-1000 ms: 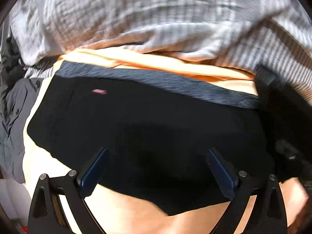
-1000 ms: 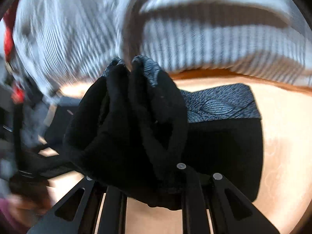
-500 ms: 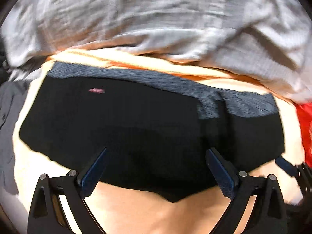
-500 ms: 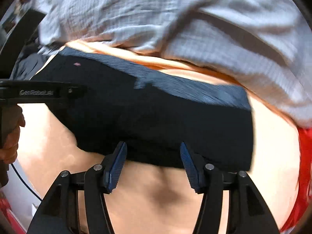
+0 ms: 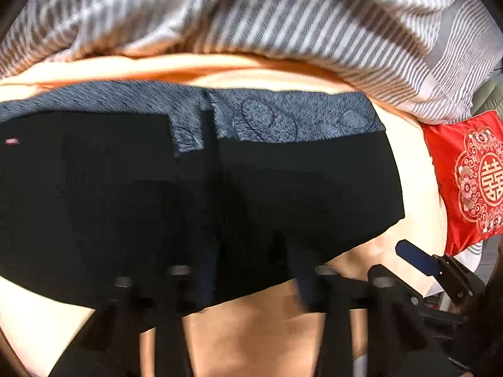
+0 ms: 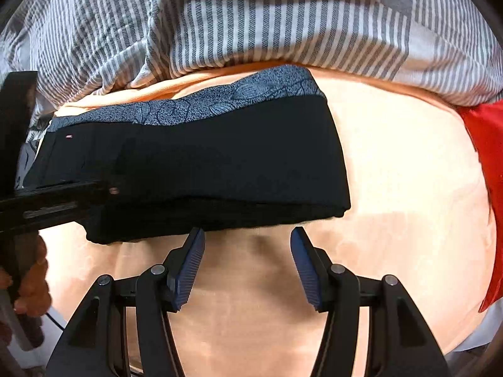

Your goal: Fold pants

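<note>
While the black pants (image 6: 195,169) lie folded in a flat stack across the middle of the right wrist view, the right gripper (image 6: 247,260) sits low in the frame with its two blue pads (image 6: 188,267) spread apart and nothing between them. Its fingertips are just beside the near edge of the stack, over the peach sheet (image 6: 393,169). A grey-blue patterned waistband (image 6: 220,100) runs along the far edge of the pants. A tiny pink tag (image 6: 68,137) shows on the black cloth at the left of the frame. Behind the pants, a grey and white striped blanket (image 6: 251,19) fills the top of the frame. A red cloth (image 6: 484,144) peeks in at the right edge. At the left edge, the black body of the left gripper (image 6: 56,201) reaches over the left part of the stack, and fingers of a hand (image 6: 34,282) hold its handle below. In the left wrist view, the pants (image 5: 157,204) fill the middle of the frame, with the waistband (image 5: 283,116) near the top. The left gripper (image 5: 251,282) is a dark blur at the bottom, right over the black cloth, so it is too blurry to tell if its jaws are spread or pressed together. The red cloth (image 5: 471,182), with a round gold pattern, lies at the right. One blue pad of the right gripper (image 5: 418,259) shows at the lower right.
</note>
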Action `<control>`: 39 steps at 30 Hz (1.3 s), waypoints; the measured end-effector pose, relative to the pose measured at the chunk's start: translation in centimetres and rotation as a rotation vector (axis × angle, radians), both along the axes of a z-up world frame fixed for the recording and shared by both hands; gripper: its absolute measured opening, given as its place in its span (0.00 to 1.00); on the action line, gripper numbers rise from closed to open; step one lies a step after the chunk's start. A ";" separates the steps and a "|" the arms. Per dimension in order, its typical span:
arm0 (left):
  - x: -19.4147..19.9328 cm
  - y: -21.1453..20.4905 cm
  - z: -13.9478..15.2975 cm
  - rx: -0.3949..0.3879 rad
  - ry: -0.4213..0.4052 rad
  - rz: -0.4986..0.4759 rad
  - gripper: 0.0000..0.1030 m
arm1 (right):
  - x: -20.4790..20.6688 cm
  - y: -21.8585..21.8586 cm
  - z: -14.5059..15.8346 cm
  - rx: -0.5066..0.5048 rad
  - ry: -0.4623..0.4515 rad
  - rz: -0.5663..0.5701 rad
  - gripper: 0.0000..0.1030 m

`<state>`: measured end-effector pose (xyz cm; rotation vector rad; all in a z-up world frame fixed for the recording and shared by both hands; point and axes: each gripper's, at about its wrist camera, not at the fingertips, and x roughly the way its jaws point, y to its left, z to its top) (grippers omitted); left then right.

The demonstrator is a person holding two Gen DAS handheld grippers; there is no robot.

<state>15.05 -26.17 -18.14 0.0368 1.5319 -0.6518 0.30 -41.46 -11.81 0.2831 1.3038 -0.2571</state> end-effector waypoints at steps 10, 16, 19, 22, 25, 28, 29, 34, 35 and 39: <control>-0.8 0.6 -1.5 0.062 -0.001 0.013 0.10 | -0.2 -1.6 -0.5 0.030 0.012 -0.043 0.59; -1.7 0.1 -0.4 0.112 -0.062 0.029 0.10 | -0.1 -1.9 -0.1 0.039 0.005 -0.045 0.59; -1.3 -0.3 1.2 0.158 -0.105 0.045 0.10 | 0.0 -2.6 0.4 0.032 -0.007 -0.055 0.59; -0.6 -1.6 3.3 0.121 -0.136 0.055 0.10 | 0.5 -3.7 1.0 0.018 -0.027 -0.066 0.59; -0.1 -4.1 3.8 0.119 -0.165 0.028 0.10 | 1.4 -4.8 1.6 0.006 -0.050 -0.075 0.59; 0.2 -5.9 2.4 0.148 -0.140 0.020 0.10 | 2.3 -6.3 1.3 0.036 -0.051 -0.099 0.56; -0.1 -6.2 1.6 0.159 -0.132 0.021 0.10 | 2.5 -6.6 1.1 0.042 -0.048 -0.103 0.53; -0.5 -6.5 -0.8 0.189 -0.101 0.066 0.10 | 2.8 -6.8 -0.7 0.082 -0.006 -0.093 0.53; -0.6 -6.7 -0.8 0.194 -0.104 0.062 0.10 | 2.8 -6.6 -1.2 0.067 0.007 -0.080 0.54; -1.1 -7.6 -0.8 0.239 -0.135 0.025 0.10 | 3.1 -6.1 -2.5 0.039 0.030 -0.046 0.56</control>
